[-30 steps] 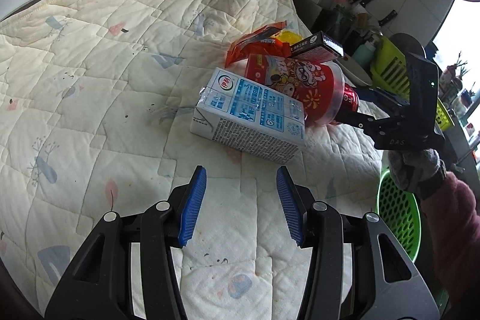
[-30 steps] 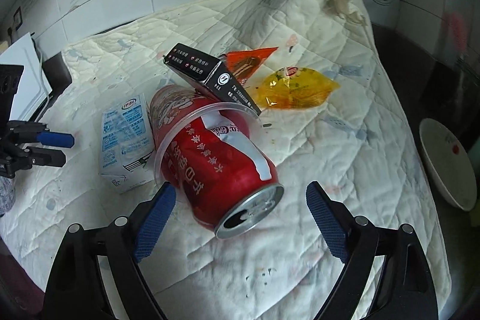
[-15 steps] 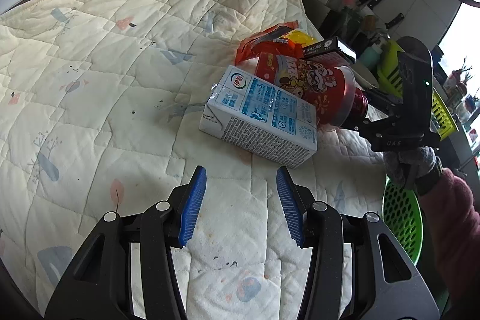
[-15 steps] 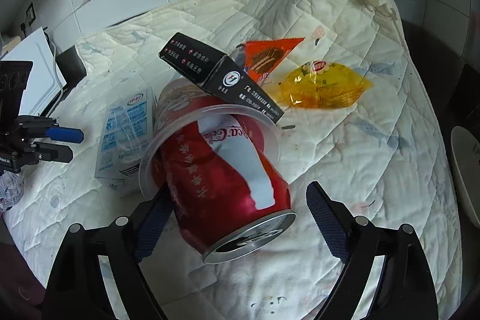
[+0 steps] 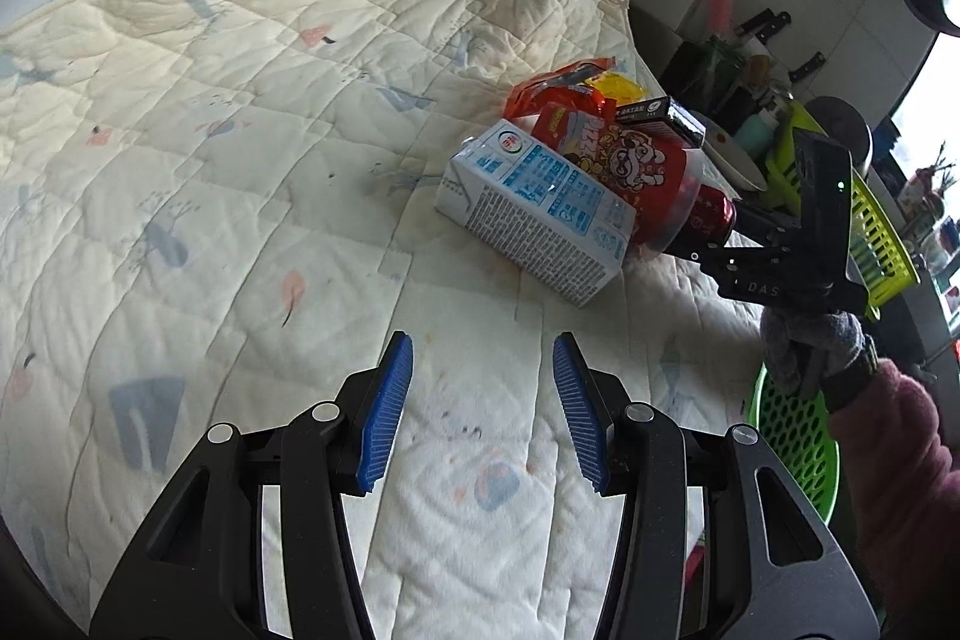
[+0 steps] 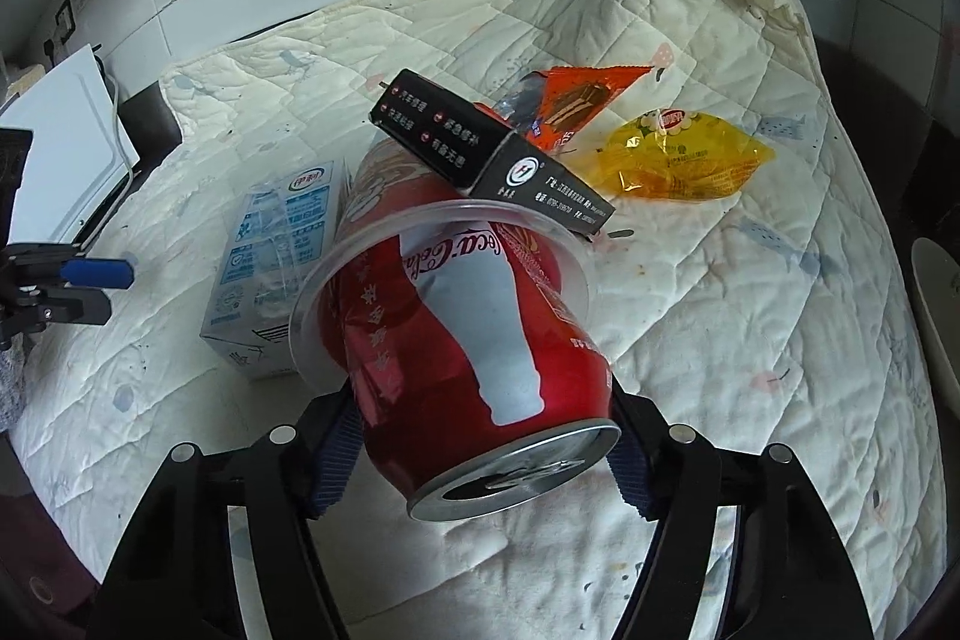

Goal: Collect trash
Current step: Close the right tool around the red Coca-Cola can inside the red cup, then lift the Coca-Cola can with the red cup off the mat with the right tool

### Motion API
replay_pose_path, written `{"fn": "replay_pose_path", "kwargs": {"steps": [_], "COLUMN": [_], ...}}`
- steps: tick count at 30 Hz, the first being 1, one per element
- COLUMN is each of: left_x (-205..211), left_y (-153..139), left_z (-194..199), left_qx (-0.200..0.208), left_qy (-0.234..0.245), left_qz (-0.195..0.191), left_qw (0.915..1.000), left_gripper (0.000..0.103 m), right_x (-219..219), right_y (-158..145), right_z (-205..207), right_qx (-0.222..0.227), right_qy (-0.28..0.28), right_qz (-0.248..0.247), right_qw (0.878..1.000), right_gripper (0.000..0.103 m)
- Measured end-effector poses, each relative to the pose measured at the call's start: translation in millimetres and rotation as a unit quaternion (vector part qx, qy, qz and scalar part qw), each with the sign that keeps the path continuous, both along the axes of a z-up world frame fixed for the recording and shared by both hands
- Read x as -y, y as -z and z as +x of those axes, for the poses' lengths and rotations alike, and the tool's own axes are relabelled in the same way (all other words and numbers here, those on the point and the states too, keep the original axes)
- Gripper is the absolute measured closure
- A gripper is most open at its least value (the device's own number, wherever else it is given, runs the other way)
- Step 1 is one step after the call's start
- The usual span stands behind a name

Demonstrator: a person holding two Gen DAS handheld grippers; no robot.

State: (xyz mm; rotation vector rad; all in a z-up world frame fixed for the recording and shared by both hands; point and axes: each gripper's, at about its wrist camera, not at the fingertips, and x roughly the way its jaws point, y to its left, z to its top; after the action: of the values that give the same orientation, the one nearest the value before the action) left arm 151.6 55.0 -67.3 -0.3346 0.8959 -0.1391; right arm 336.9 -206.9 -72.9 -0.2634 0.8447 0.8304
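The right hand-held gripper (image 6: 486, 454), open a second ago, is now clamping the cola can (image 6: 474, 364); the left hand-held gripper (image 5: 483, 412) is hanging open, empty.

Two wrappers (image 6: 591, 103), one can (image 6: 480, 370), one carton (image 6: 276, 268)

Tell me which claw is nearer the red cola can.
Right. The right claw has its fingers on both sides of the red cola can, closed against it. The left claw hangs open over the quilt, short of the milk carton.
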Motion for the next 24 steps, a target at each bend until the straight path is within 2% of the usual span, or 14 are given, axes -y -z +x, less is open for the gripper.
{"fn": "replay_pose_path", "kwargs": {"steps": [8,18,24], "left_x": [-9,-8,-6], "left_y": [-21,-35,-41], "left_z": [-37,-65,-76], "left_qx": [0.020,0.033,0.042], "left_qy": [-0.028,-0.031,-0.026], "left_qz": [0.008,0.011,0.012], "left_qw": [0.9994,0.9989,0.9987], "left_gripper": [0.054,0.054,0.054], "right_x": [11,40,61], "right_y": [-13,-30,-19], "right_z": [-24,-65,-83], "right_qx": [0.023,0.047,0.022], "right_qy": [0.050,0.112,0.145], "right_qz": [-0.004,-0.011,-0.002], "right_qw": [0.998,0.993,0.989], "right_gripper": [0.037,0.037,0.037]}}
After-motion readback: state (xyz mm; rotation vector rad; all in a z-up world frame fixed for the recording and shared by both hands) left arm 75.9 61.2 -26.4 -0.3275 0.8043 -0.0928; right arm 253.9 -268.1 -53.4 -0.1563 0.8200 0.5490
